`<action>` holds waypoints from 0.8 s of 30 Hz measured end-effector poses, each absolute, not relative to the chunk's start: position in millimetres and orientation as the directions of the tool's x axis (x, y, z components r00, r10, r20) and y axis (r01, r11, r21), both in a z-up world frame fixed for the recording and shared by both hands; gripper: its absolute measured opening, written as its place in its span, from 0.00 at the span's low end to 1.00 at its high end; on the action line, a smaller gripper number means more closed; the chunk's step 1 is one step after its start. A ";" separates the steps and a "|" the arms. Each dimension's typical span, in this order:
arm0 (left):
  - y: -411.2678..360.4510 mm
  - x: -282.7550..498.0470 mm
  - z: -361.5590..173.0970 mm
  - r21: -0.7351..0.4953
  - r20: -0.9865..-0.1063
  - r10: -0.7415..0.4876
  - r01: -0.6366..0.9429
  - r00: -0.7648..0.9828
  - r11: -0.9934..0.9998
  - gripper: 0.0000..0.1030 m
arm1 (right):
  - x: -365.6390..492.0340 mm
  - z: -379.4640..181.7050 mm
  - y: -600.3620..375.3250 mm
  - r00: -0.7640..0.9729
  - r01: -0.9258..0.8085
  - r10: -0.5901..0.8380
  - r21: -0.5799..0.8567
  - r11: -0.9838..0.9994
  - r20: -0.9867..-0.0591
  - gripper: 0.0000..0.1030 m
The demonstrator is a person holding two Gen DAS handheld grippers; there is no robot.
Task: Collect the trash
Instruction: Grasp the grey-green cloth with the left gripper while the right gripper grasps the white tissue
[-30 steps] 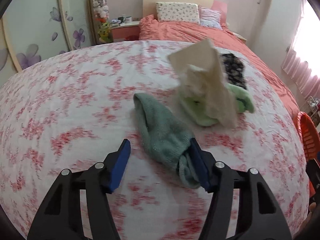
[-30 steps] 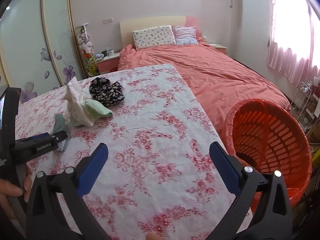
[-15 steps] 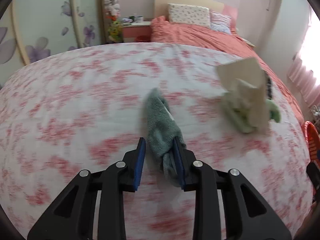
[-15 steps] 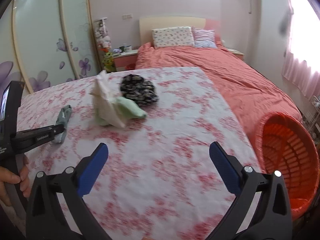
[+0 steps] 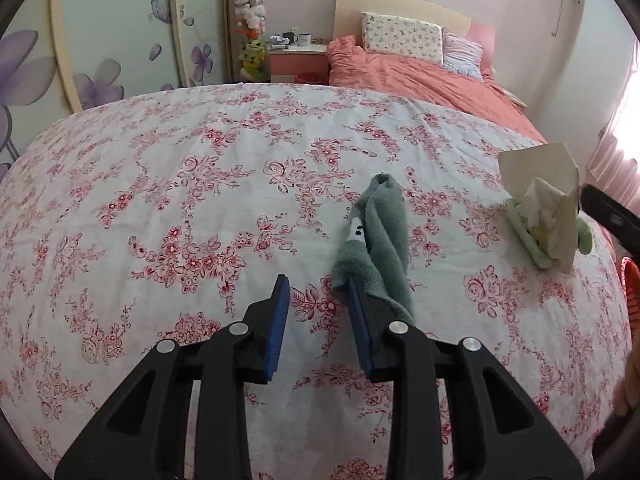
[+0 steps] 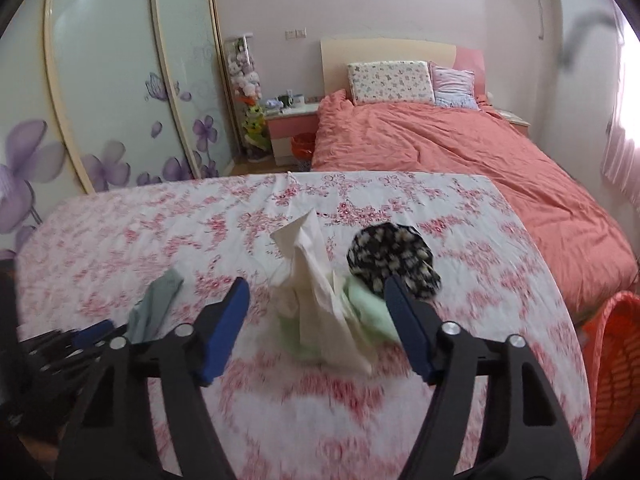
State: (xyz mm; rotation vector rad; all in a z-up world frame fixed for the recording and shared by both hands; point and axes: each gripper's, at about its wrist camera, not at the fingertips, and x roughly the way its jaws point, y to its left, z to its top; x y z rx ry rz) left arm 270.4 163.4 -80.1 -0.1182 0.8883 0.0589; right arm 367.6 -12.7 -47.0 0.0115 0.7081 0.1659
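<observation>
The left gripper (image 5: 318, 312), jaws parted, touches a fuzzy grey-green sock (image 5: 380, 236); the right gripper (image 6: 316, 320), jaws closing, still released, frames crumpled white tissue (image 6: 316, 284).

Two low wrist views over one tablecloth (image 5: 200, 200)

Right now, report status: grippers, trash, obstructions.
Left gripper just closing, nothing between jaws, teal sock draped outside one finger. Right gripper just closing around tissue wad, pads not touching. Green cloth against wad.
</observation>
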 end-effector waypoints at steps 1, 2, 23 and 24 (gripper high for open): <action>164.4 269.5 -80.2 -0.083 -0.777 -0.002 -0.099 0.629 0.992 0.30 | 373.4 -49.6 -10.5 0.740 -0.144 0.149 0.062 0.988 -0.656 0.57; 165.5 269.2 -80.1 -0.092 -0.777 -0.010 -0.098 0.629 0.991 0.30 | 381.7 -53.5 -6.9 0.727 -0.141 0.144 0.060 0.988 -0.671 0.55; 125.9 278.2 -70.0 -0.080 -0.752 -0.032 -0.043 0.658 0.996 0.66 | 328.4 -14.6 -77.7 0.787 -0.068 0.151 0.160 0.985 -0.598 0.19; 125.3 281.0 -72.8 -0.076 -0.758 -0.025 -0.049 0.652 0.996 0.66 | 326.0 -15.4 -84.2 0.787 -0.056 0.146 0.166 0.985 -0.600 0.18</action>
